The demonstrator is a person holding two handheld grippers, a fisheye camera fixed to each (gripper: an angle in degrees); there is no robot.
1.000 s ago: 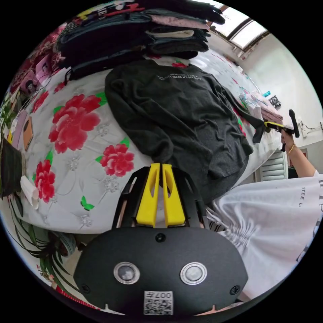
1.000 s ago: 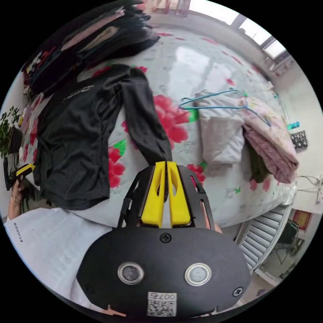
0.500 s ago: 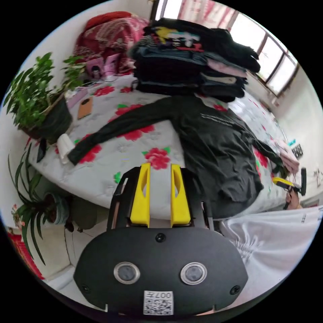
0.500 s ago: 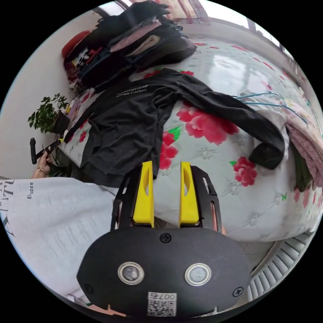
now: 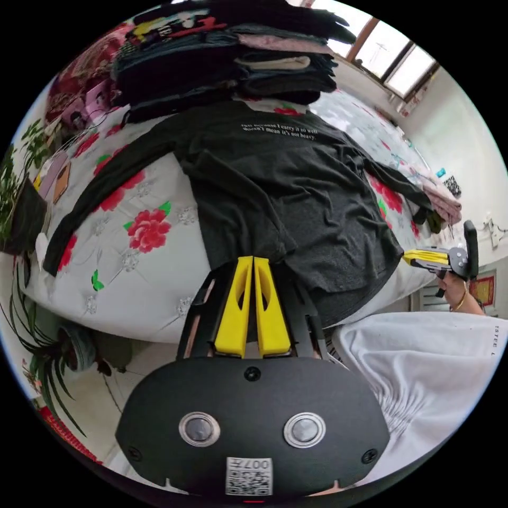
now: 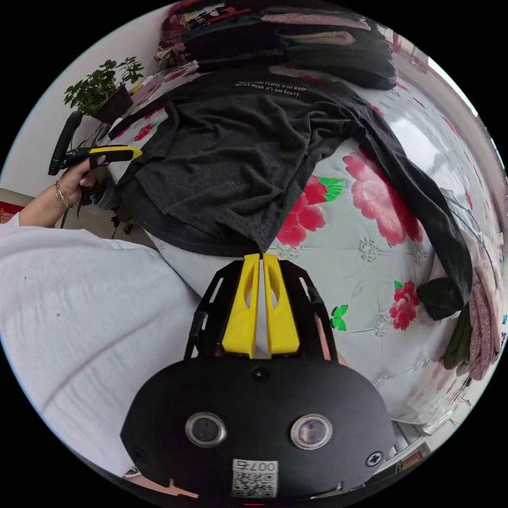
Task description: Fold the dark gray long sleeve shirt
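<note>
The dark gray long sleeve shirt (image 5: 286, 180) lies spread face up on the flowered bed (image 5: 132, 286), its white lettering toward the far side. One sleeve (image 5: 95, 196) stretches out to the left, the other sleeve (image 6: 418, 196) to the right. My left gripper (image 5: 253, 259) is shut on the near hem corner; in the right gripper view the left gripper (image 6: 138, 153) sits at that same edge of the shirt (image 6: 233, 153). At the opposite hem corner my right gripper (image 6: 261, 255) is shut on the fabric, and the right gripper (image 5: 406, 257) also appears beside the hem in the left gripper view.
A tall stack of folded clothes (image 5: 222, 58) stands just behind the shirt's collar. A potted plant (image 6: 100, 90) is off the bed's left end. Loose pink and grey garments (image 6: 481, 317) lie past the right cuff. The person's white top (image 5: 423, 370) is close below.
A second ago both grippers held the sleeve cuffs. Half a second ago they were open, with the sleeves laid out. Now both are shut at the shirt's hem corners.
</note>
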